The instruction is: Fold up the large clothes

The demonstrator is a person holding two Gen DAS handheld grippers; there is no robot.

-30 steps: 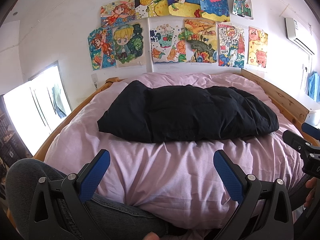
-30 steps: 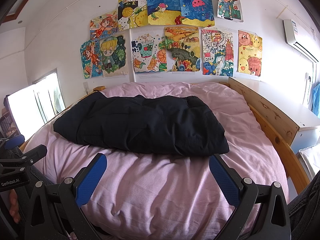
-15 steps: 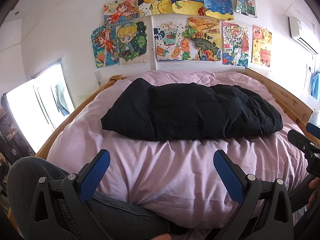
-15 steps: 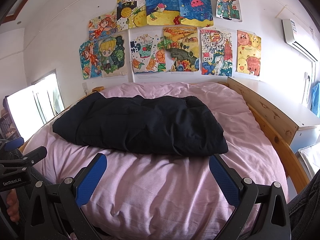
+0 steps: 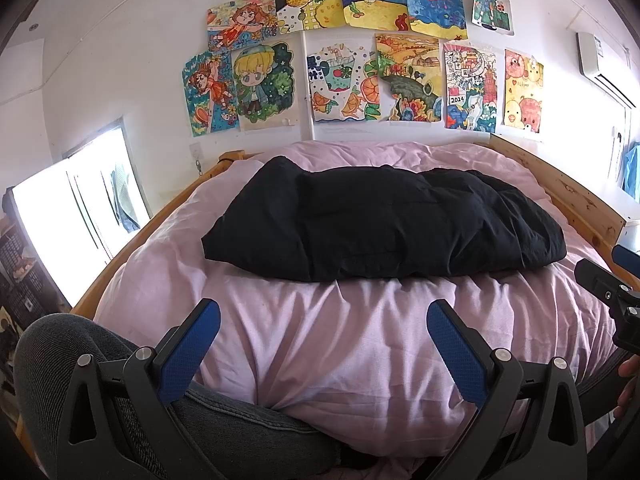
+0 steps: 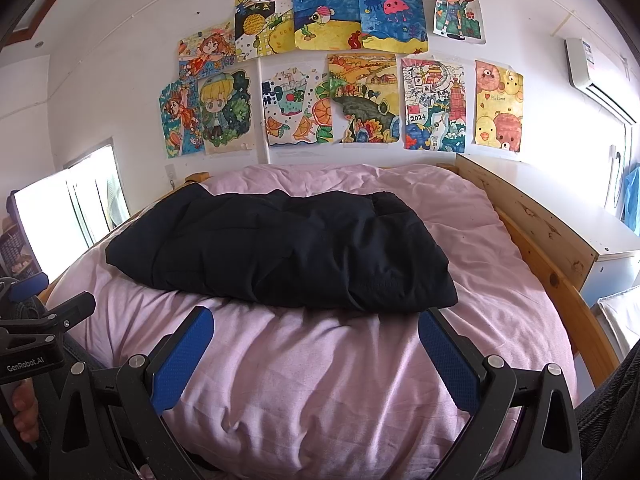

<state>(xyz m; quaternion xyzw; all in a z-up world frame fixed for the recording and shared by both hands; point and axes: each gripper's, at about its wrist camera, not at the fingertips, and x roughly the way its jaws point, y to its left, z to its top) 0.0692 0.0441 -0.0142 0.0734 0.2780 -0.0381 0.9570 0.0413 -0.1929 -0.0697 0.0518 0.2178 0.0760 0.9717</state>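
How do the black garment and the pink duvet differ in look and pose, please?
The black garment is dark and bundled into a compact mound; the pink duvet is pale and spread across the bed. The garment lies on top; the duvet lies beneath it. Both are wrinkled, and neither open gripper, left or right, touches them.

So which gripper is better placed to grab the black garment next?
Right, probably. The right gripper is open with the black garment ending just above its right fingertip. The left gripper, also open, has more bare pink duvet to cross.
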